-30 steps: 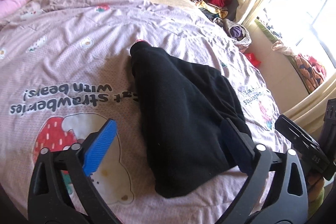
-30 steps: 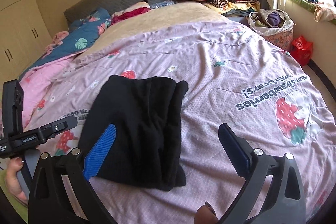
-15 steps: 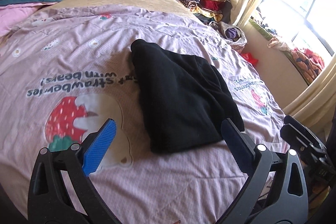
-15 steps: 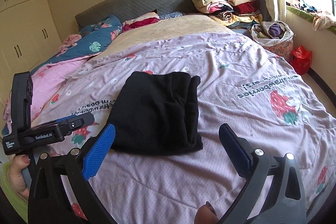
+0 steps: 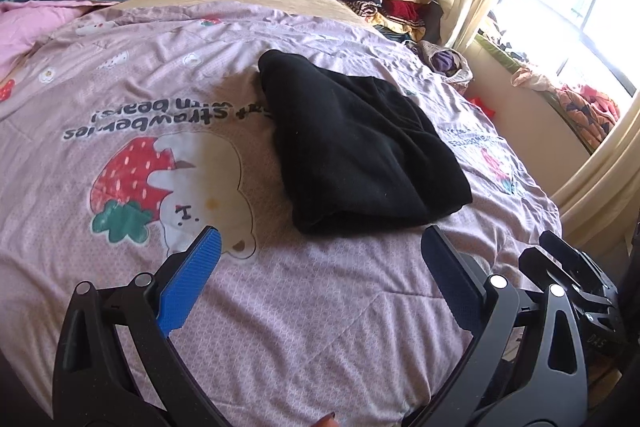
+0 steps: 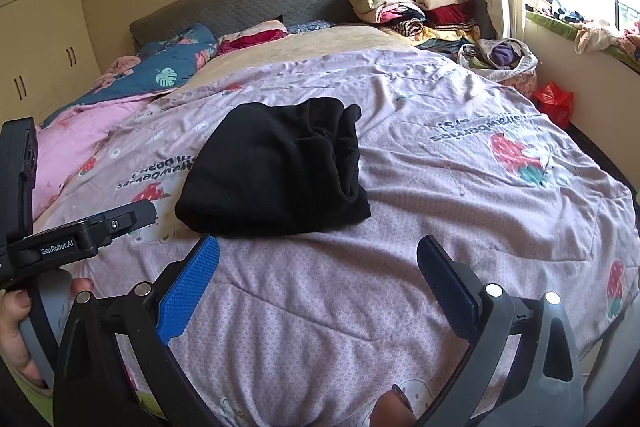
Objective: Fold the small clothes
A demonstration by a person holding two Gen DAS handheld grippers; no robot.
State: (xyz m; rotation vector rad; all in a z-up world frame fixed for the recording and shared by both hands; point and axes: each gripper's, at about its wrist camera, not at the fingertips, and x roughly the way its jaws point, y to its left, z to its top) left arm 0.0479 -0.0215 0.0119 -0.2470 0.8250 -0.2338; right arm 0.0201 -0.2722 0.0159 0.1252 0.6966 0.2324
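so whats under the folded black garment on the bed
The black garment lies directly on the pink strawberry-print quilt, hiding the end of its printed lettering. Whether anything else sits beneath it cannot be seen. Both tools are open and clear of it.

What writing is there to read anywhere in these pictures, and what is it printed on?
"GenRobot.AI": on the black body of the left gripper, seen from the right wrist.
"...strawberries with bears!": upside down on the purple quilt, beside the folded black garment; its first word is partly covered.
The same slogan near the quilt's right edge: too blurred.
"DAS": embossed on the right gripper's body, uncertain.
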